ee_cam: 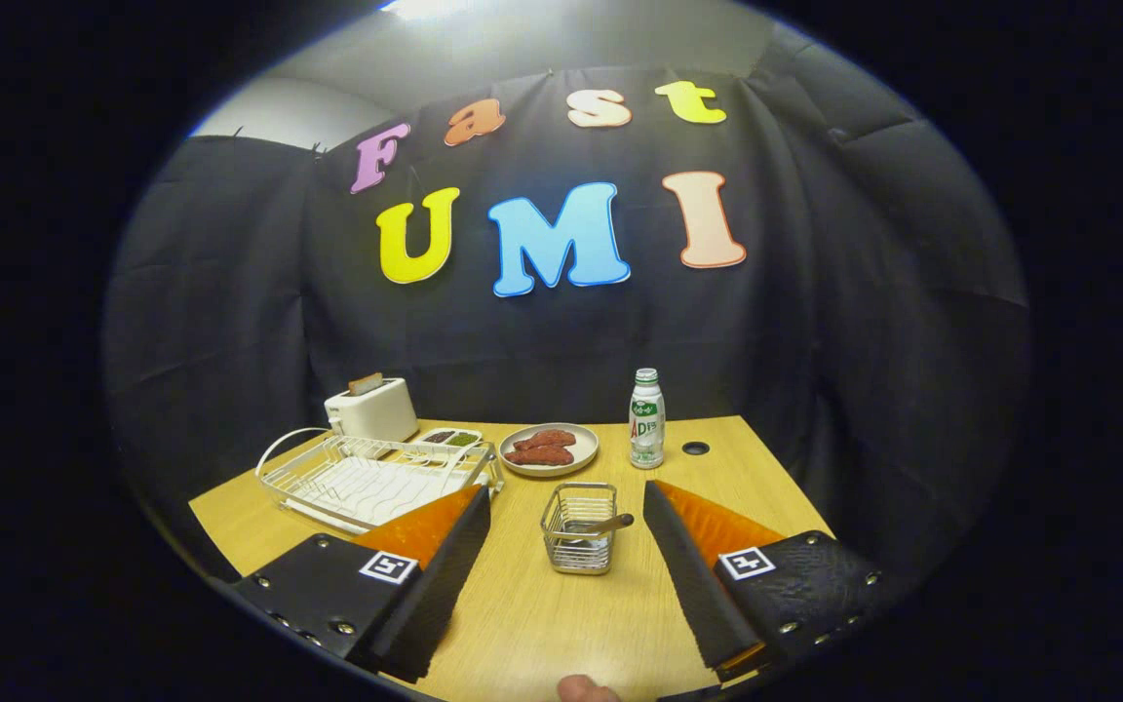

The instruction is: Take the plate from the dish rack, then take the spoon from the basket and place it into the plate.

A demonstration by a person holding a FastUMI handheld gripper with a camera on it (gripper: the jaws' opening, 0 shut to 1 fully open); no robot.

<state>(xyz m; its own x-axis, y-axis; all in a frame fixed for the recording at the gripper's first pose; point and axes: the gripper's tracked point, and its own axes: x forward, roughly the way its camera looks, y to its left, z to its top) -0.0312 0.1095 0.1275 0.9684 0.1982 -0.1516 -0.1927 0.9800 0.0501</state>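
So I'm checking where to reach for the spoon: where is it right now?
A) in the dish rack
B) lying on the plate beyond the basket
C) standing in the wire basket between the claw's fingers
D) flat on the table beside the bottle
C: the spoon leans in the wire basket, its handle poking over the rim, with the open claw empty around it.

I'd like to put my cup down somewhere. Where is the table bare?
Bare wood lies between the open gripper fingers, in front of the basket, and right of the bottle. It is crowded around the dish rack, toaster and plate.
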